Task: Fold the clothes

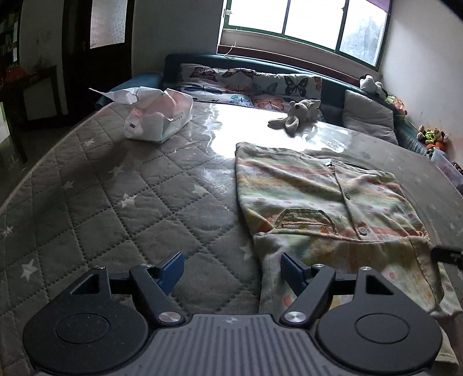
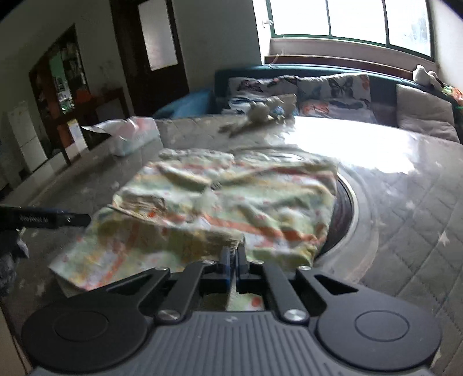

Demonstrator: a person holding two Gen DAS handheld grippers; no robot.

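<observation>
- One patterned garment (image 1: 327, 202) lies spread on the quilted grey tabletop (image 1: 95, 185), right of centre in the left wrist view; it is pale green with orange and yellow stripes, and shows one pocket flap and one button.
- The left gripper (image 1: 233, 267) hangs low over the near-left edge of the garment with its two blue-padded fingers (image 1: 173, 267) wide apart and nothing between them; the right-hand finger sits over the cloth, the left-hand one over bare quilt.
- The right gripper (image 2: 233, 256) has its two fingers together, clamped on the near edge of the garment (image 2: 220, 208), which looks lifted and rumpled there; this view is motion-blurred.
- One opened pack of tissues (image 1: 157, 115) sits on the far-left part of the tabletop, well apart from the garment.
- One pale plush toy (image 1: 296, 115) lies at the far side, beyond the garment.
- Behind it, butterfly-print cushions (image 1: 249, 86) lean on a dark sofa; their exact count is unclear.
- One grey cushion (image 1: 367, 114) stands to their right.
- One window (image 1: 306, 23) with three visible panes lights the scene.
</observation>
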